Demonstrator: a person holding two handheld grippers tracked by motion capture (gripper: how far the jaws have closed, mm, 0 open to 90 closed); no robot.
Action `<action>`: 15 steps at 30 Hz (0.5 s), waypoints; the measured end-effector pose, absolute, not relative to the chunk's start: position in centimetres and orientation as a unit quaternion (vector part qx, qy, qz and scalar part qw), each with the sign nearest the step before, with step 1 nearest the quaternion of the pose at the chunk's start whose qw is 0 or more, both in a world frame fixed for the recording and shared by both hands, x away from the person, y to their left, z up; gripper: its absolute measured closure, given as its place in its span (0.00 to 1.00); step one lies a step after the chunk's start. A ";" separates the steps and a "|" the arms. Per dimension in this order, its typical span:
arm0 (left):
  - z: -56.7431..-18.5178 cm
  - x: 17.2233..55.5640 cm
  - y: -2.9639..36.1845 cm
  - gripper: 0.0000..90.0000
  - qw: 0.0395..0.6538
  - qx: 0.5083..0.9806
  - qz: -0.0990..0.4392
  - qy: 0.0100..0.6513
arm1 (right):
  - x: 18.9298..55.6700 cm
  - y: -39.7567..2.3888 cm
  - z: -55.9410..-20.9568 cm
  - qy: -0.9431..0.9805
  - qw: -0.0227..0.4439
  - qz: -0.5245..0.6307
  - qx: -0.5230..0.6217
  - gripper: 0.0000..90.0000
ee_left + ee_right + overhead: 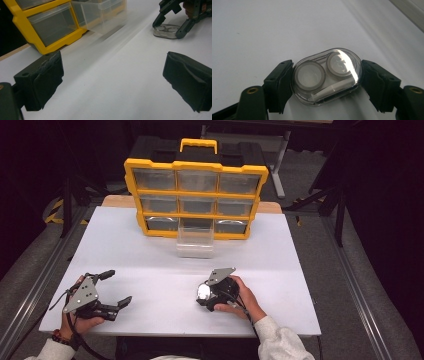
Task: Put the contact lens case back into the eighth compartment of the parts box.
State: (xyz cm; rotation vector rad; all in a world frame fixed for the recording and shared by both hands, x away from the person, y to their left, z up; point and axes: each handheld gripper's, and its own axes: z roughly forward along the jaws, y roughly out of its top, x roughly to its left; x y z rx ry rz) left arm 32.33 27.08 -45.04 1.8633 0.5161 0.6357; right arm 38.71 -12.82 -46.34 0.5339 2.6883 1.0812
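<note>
I see a glossy clear plastic case (325,76) (two round cups inside) on the matt white table (262,37). My jaw pads look rough, matt black.

Looked over all three views and there's honestly nothing readable anywhere. The yellow drawer organizer (196,200) has no brand name or label I can make out on its frame or its clear drawers, the clear contact lens case (327,76) carries no print or markings, and the white table (125,255) is plain, no stickers or numbers.
</note>
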 end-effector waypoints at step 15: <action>-45.2 32.6 26.8 0.05 0.521 0.784 0.263 0.213 | 38.1 -13.0 -46.0 0.898 0.145 0.373 0.184 0.32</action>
